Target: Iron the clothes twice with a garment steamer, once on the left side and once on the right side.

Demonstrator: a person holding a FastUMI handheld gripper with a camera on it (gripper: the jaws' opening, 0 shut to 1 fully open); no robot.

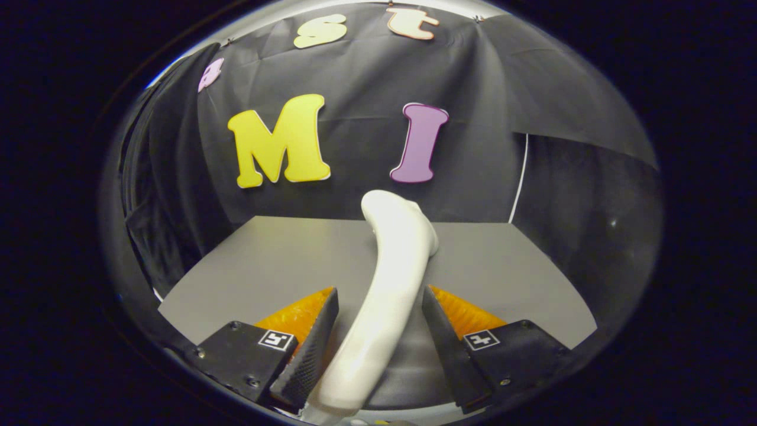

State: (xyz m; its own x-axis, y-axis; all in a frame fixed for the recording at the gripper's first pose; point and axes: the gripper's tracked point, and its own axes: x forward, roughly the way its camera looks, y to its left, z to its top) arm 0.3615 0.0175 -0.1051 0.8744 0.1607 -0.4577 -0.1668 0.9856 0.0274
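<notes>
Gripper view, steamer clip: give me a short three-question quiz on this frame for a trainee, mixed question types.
1. True or false: the white steamer stands between the fingers of the gripper.
2. Multiple choice: the steamer's far end sits over A) a folded shirt, B) the bare grey table, C) a basket.
3. Fill in: behind the table hangs a black ____ wall.

Key
1. True. The handle runs up between both fingers; the left finger lies against it, while contact on the right finger is unclear.
2. B.
3. cloth.
</notes>
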